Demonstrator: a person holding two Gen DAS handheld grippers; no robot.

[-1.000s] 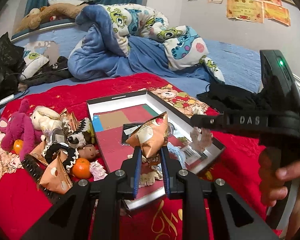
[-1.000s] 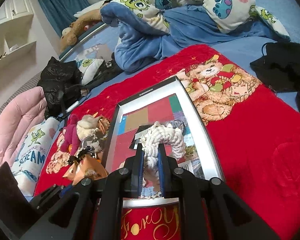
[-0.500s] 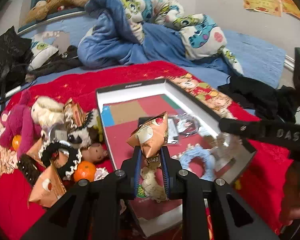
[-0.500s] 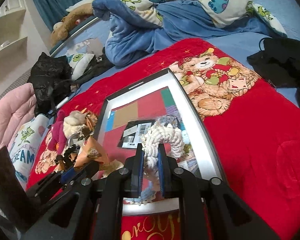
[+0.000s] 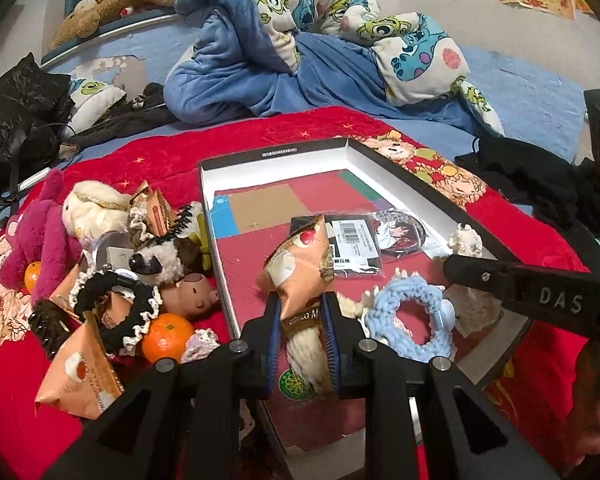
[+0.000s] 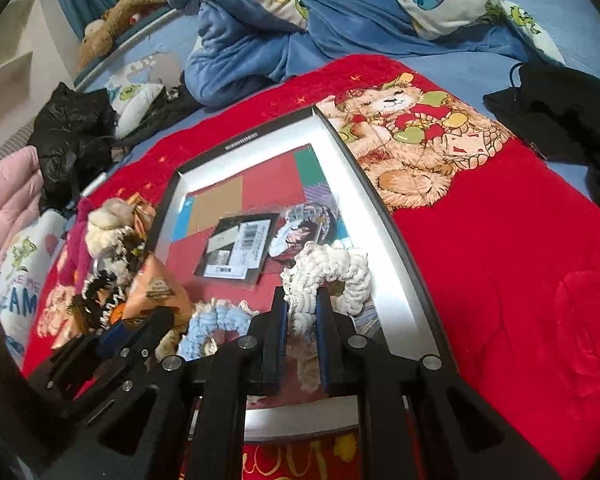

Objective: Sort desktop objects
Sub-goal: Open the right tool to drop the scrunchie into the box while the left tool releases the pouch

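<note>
Over a shallow tray (image 5: 400,168) on a red blanket (image 6: 500,260), the left tool (image 5: 302,320) clamps an orange snack packet (image 5: 300,276); the right tool (image 6: 302,312) clamps a cream crocheted scrunchie (image 6: 332,268).

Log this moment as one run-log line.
left gripper: shut on snack packet | right gripper: shut on cream scrunchie | both over tray | blue scrunchie in tray

1. Snack bag (image 5: 300,276): glossy crinkled foil or plastic.
2. White scrunchie (image 6: 332,272): rough knitted yarn (the blue scrunchie (image 5: 412,320) too).
3. Tray (image 6: 388,264): smooth matt card walls.
4. Blanket (image 6: 520,280): plush red cloth.
5. Orange (image 5: 167,337): dimpled, slightly shiny peel.
6. Grippers (image 5: 302,332): matt black plastic.
</note>
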